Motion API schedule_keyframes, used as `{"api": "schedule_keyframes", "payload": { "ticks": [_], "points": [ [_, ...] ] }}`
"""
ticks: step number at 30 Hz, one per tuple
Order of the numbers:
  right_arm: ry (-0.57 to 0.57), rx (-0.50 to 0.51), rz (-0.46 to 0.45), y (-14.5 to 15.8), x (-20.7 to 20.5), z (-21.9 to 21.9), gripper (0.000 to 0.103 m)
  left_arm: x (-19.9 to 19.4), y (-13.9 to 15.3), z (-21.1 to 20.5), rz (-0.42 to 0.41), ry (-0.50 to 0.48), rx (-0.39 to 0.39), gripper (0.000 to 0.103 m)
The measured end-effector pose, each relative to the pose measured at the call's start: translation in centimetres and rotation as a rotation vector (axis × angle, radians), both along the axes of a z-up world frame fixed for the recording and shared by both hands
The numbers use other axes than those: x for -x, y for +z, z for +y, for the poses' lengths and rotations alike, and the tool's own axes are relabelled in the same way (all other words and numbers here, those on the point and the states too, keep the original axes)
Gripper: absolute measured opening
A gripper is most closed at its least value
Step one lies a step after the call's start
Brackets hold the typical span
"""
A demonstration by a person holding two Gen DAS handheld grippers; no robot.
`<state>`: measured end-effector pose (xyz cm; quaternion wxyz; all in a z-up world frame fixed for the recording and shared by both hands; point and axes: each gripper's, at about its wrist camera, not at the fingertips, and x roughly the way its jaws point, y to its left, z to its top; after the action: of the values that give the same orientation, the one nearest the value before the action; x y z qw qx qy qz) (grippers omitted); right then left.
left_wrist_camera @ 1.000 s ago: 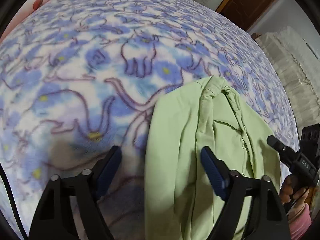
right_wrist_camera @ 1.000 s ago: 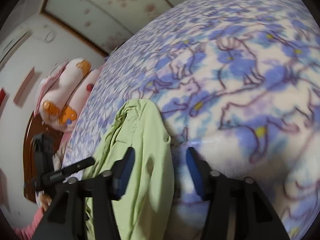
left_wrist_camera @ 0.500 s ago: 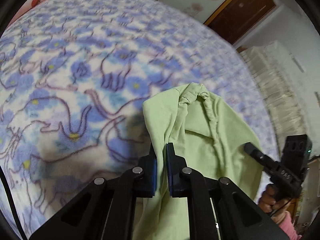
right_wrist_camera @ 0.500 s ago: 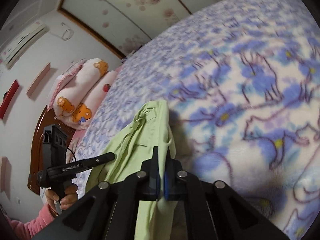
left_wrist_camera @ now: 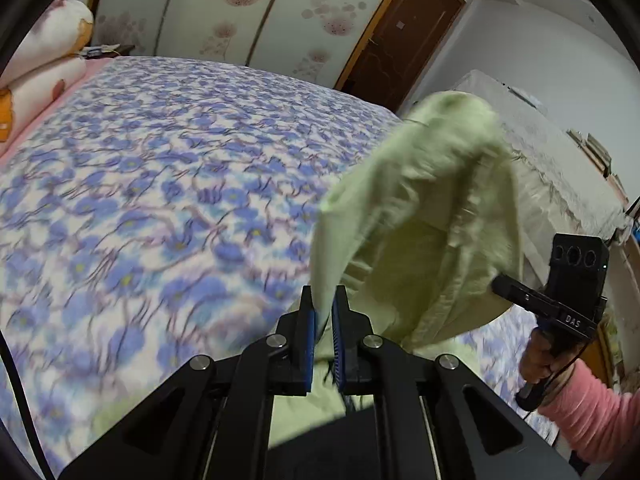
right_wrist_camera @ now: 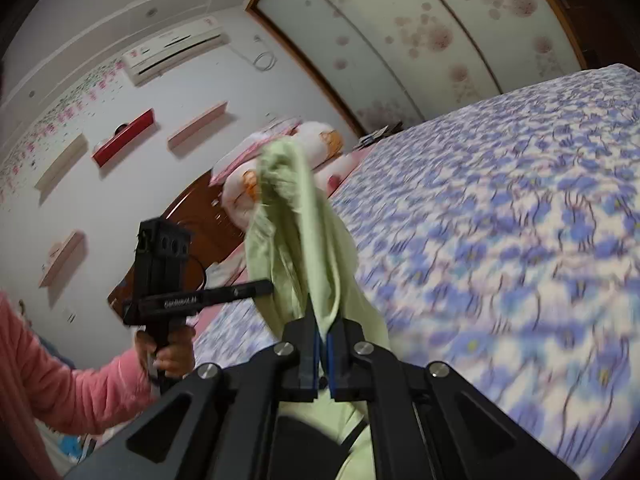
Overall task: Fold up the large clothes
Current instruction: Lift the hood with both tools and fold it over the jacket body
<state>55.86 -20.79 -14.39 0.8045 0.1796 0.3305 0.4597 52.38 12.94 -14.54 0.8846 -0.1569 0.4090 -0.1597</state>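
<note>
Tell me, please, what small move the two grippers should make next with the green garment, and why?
Probably draw the two grippers apart sideways to spread the cloth. The left gripper and right gripper each have their jaws shut on an edge of the light green garment, which hangs bunched and doubled over between them above the blue floral blanket. Spreading it should allow laying it flat for folding.

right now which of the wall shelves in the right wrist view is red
The red shelf, second from the left in the upper row; the other shelves, like the pink one beside it, are pale.
</note>
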Motion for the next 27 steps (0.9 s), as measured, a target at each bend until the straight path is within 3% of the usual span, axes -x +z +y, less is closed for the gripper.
{"api": "schedule_keyframes", "payload": {
  "ticks": [4,10,13,19,22,27],
  "points": [
    [0.007,0.058,0.036,-1.0,5.0,-0.8,0.002,4.6,-1.0,0.0,0.038,0.006,-0.001,0.006],
    [-0.030,0.147,0.121,-4.0,10.3,-1.4,0.006,10.2,-4.5,-0.8,0.166,0.046,-0.032,0.006],
    [-0.033,0.260,0.171,-6.2,12.1,-0.7,0.006,12.2,-6.9,-1.4,0.252,0.062,-0.089,0.006],
    [-0.044,0.477,0.189,-9.5,14.2,0.7,0.010,14.7,-11.7,-3.3,0.391,0.047,-0.285,0.006],
    [-0.080,0.558,0.180,-10.7,15.4,1.0,0.011,15.3,-13.6,-3.6,0.469,0.056,-0.338,0.007],
    [-0.153,0.610,0.168,-11.1,16.8,1.0,0.011,17.0,-13.1,-3.2,0.453,0.091,-0.352,0.013]
  ]
}}
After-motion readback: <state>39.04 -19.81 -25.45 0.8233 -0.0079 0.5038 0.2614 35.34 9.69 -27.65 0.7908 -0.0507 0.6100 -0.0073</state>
